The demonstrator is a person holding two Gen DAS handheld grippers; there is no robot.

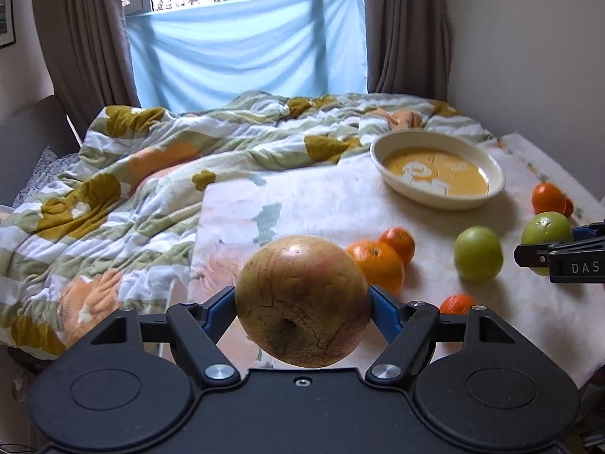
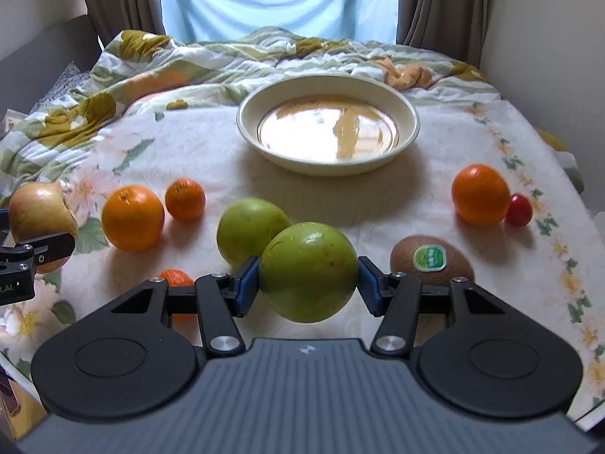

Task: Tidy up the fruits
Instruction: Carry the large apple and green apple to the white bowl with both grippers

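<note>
Pinching russet apple [image 1: 302,302], left claw [image 1: 302,304] holds it clear above tabletop [image 1: 340,204]. Right claw [image 2: 309,278] clamped on green apple [image 2: 308,270] (blue pads against both sides), second green apple [image 2: 249,229] just behind. Oranges [image 2: 132,217], kiwi [image 2: 431,261] farther out. Empty bowl [image 2: 328,87] beyond, near rumpled duvet [image 2: 211,60].

The bowl [image 2: 328,125] stands on the surface [image 2: 435,196], toward its back, with the bed's quilt [image 2: 159,64] behind and to the left. Before the bowl lies one apple [image 2: 247,229]; left of it sit two oranges [image 2: 133,216] side by side. At the right an orange [image 2: 480,193] touches a tomato [image 2: 518,210], with a kiwi [image 2: 431,261] nearer the front.
</note>
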